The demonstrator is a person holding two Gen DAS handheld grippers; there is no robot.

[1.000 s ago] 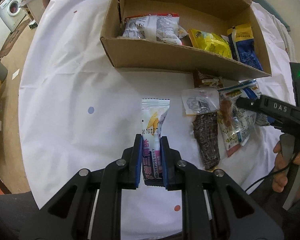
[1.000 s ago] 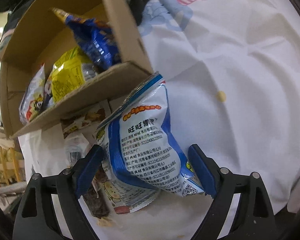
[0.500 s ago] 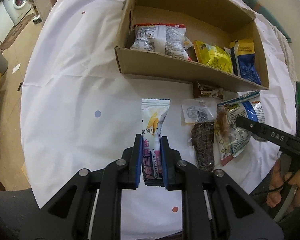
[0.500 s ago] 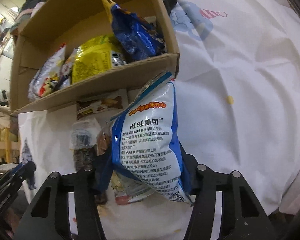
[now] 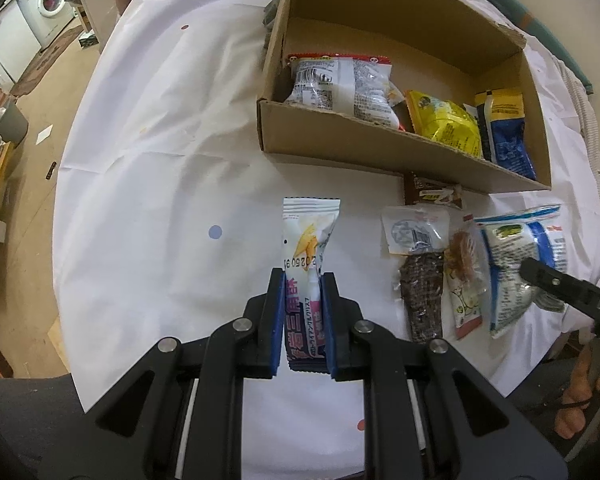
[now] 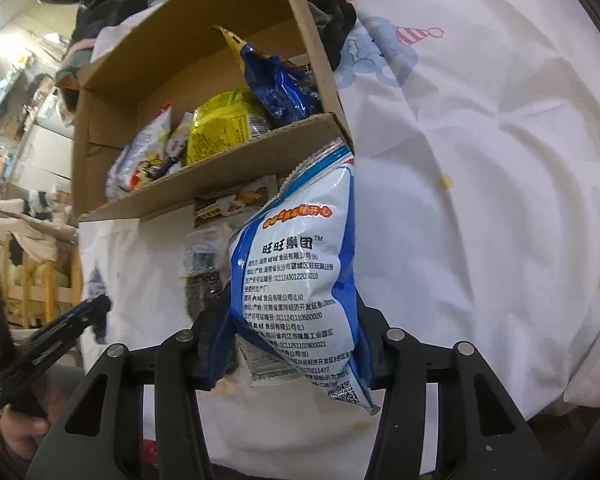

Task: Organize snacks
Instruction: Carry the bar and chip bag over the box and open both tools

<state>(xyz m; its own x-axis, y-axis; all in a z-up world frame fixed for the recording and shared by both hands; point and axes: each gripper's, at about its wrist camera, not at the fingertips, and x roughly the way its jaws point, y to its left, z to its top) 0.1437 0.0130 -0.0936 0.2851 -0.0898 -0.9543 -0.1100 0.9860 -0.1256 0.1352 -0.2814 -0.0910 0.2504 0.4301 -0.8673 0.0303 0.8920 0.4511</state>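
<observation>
Left gripper [image 5: 302, 304]: jaws narrow, blue pads clamped on the lower end of a slim white-and-pink wafer packet [image 5: 307, 264]. The packet's far end sticks out past the fingertips, above the white tablecloth [image 5: 160, 184], roughly mid-table toward the near edge.

Right gripper [image 6: 288, 344]: jaws closing, pinching the lower part of a puffy blue-and-white snack bag [image 6: 300, 276]. The bag's sides are creased in between the pads. It is held up off the cloth, top seal pointing at the box's near right corner.

On the cloth below and beside that bag, near the table's right edge: a dark brown snack pack [image 5: 422, 300], a clear pouch with orange pieces [image 5: 466, 276], and a small clear packet with a round label [image 5: 414, 230]. Beyond them a brown chocolate-style packet [image 5: 430, 192] touches the box's near wall.

Cardboard box [image 5: 364, 148] sits toward the table's far right and is open at the top. Inside, left to right in the left wrist view: a white-and-red printed bag [image 5: 340, 80], a yellow bag [image 5: 446, 126], and a blue bag with a yellow top [image 5: 506, 132] against the right wall.

A dark cloth item [image 6: 332, 20] lies just beyond the box's far right corner. A washing machine [image 5: 48, 4] stands off the table on the far left.
</observation>
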